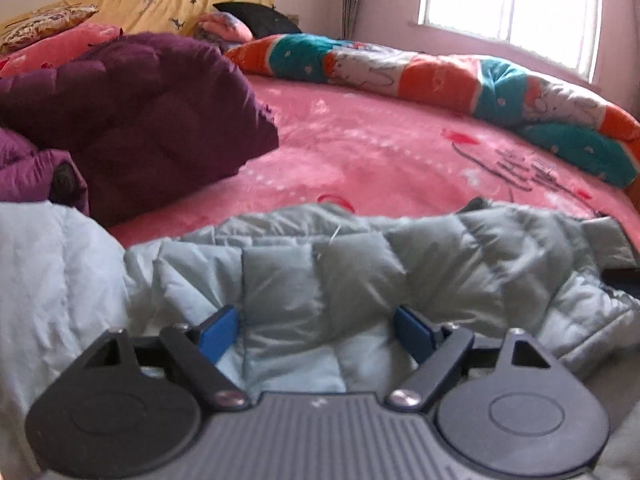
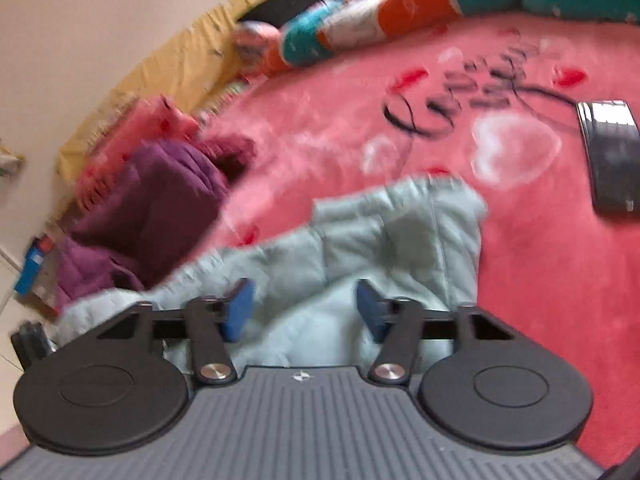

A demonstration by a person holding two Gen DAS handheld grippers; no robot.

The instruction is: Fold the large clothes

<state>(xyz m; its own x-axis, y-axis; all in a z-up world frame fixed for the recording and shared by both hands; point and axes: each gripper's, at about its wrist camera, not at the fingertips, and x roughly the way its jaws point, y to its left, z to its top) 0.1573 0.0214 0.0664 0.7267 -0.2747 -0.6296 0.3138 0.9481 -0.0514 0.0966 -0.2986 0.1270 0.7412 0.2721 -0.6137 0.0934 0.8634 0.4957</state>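
On a bed spread with a pink blanket (image 1: pixel 380 148), a pale grey-blue down jacket (image 1: pixel 320 264) lies bunched along the near edge, its quilted panels rumpled and one end turned over itself, so the folding looks begun at most and far from finished; a neat, flat bundle is not yet visible in either view. The left gripper (image 1: pixel 316 330) hovers over the jacket with its blue pads spread wide, padding lying between them but not pinched, so it reads as released. The right gripper (image 2: pixel 306 306) stands at a narrower gap over a lighter patch of the same jacket; the view is blurred, the pads appear clear of the cloth, and it too seems to grasp nothing. Beyond, a purple quilted garment (image 1: pixel 152 112) sits in a thick heap toward the headboard side, possibly already dealt with, though that cannot be told. Counted: two padded garments, one pale and one purple; two grippers; one rolled orange-and-teal quilt (image 1: pixel 440 76) along the far edge; one dark phone-like slab (image 2: pixel 612 156) lying on the blanket, well apart from the jacket.
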